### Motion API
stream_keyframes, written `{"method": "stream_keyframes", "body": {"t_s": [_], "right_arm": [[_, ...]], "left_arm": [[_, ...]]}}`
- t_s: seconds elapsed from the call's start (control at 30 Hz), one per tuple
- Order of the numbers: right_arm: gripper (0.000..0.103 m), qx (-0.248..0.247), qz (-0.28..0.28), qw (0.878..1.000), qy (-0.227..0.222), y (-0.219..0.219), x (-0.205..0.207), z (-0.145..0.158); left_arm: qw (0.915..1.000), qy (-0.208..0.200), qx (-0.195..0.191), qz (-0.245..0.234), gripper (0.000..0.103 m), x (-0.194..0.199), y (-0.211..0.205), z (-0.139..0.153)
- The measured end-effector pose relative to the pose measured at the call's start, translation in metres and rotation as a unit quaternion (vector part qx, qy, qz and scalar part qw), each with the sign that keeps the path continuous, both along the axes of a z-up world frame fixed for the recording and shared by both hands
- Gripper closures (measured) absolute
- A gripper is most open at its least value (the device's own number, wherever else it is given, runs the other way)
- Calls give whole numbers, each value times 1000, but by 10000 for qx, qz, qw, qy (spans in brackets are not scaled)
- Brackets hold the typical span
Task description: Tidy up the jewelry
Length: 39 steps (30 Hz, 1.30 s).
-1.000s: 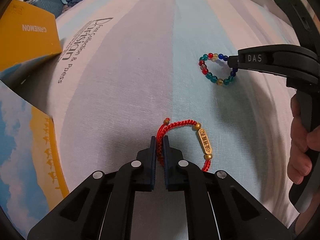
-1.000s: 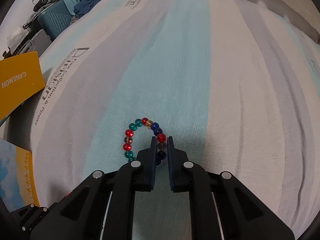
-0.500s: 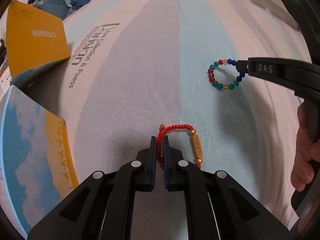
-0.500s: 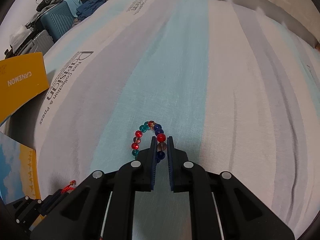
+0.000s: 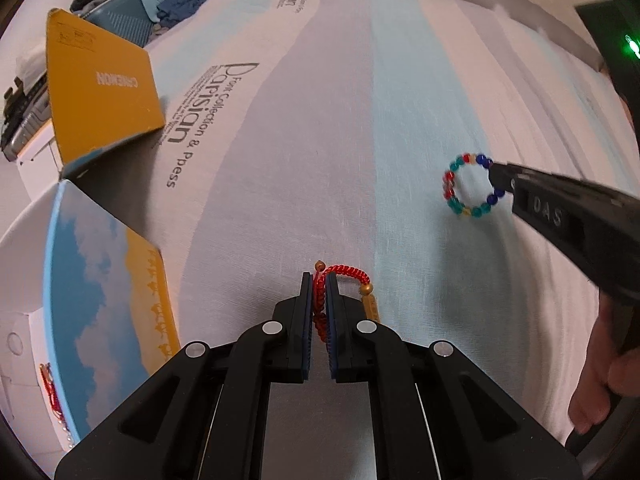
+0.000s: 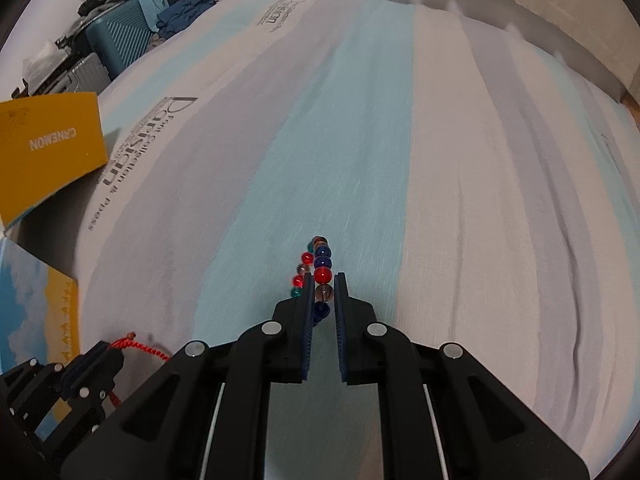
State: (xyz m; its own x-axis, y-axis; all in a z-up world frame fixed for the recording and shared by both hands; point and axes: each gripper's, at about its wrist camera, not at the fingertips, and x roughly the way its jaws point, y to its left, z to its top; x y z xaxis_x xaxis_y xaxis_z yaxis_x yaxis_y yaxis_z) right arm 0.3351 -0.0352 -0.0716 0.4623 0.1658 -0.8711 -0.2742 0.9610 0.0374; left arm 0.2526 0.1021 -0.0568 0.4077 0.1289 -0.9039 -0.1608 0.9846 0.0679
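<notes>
Both bracelets now hang higher above the striped blue-and-white bedsheet (image 6: 460,200) than a second ago; the left gripper (image 5: 319,280) pinches the red braided cord bracelet with gold beads (image 5: 344,276), the right gripper (image 6: 322,280) clamps the multicoloured glass bead bracelet (image 6: 318,264) — seen edge-on, its far side blurred; the cord's lower loop hides behind the fingers; the open yellow box with sky-print lid (image 5: 104,92) lies left.
</notes>
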Motion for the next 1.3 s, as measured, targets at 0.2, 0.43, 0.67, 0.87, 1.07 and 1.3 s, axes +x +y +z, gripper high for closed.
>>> {"method": "stream_keyframes", "body": {"t_s": [0.2, 0.43, 0.67, 0.87, 1.07, 1.3], "right_arm": [[94, 67, -96, 9999, -47, -4, -13, 15], [94, 59, -140, 9998, -118, -6, -35, 34], [94, 82, -166, 9996, -210, -6, -59, 55], [94, 53, -160, 9994, -292, -6, -80, 72], [94, -17, -161, 9991, -380, -6, -100, 88], [94, -40, -131, 9987, -483, 1, -121, 106]], "left_arm": [[10000, -49, -28, -48, 98, -6, -4, 8], [9996, -105, -225, -145, 98, -20, -3, 18], [9993, -240, -216, -189, 98, -38, -5, 37], [9990, -336, -109, -267, 97, -52, -5, 52], [9992, -335, -34, -233, 98, -65, 1, 60], [9987, -455, -71, -238, 97, -85, 6, 77]]}}
